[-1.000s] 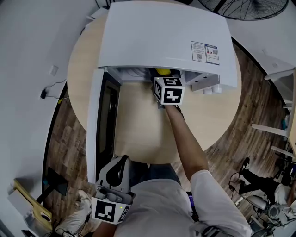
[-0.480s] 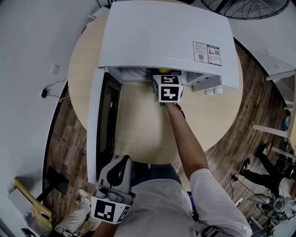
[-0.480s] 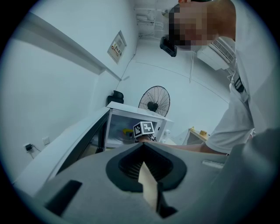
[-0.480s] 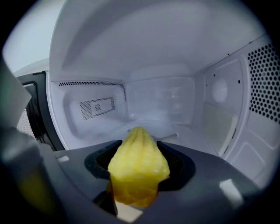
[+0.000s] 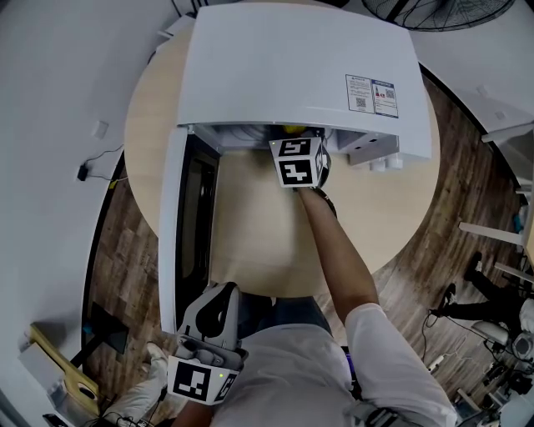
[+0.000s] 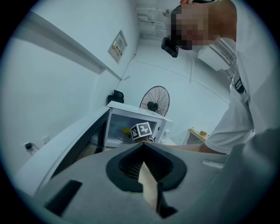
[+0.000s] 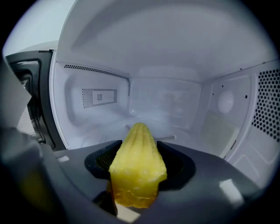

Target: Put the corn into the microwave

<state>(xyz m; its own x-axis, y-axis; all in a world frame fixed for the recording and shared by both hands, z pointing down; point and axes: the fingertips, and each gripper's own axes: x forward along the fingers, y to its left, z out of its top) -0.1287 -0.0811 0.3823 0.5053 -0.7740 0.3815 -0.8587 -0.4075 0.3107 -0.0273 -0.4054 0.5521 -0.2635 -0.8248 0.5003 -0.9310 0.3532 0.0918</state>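
Observation:
The yellow corn (image 7: 138, 168) is clamped between the jaws of my right gripper (image 7: 138, 179), its tip pointing into the white microwave cavity (image 7: 166, 100). From the head view, the right gripper (image 5: 297, 140) reaches into the mouth of the microwave (image 5: 292, 67), and only a sliver of corn (image 5: 292, 129) shows under the top edge. The microwave door (image 5: 179, 225) stands swung open on the left. My left gripper (image 5: 215, 298) rests low by the person's body, jaws together with nothing in them (image 6: 148, 186).
The microwave sits on a round wooden table (image 5: 250, 242). Small white items (image 5: 380, 163) stand by its right front corner. A floor fan (image 5: 442, 12) is behind at the far right, and a yellow tool (image 5: 58, 371) lies on the floor at left.
The right gripper has rolled, its marker cube turning, and has edged slightly deeper into the microwave mouth; less of the corn shows from above. The left gripper has stayed put.

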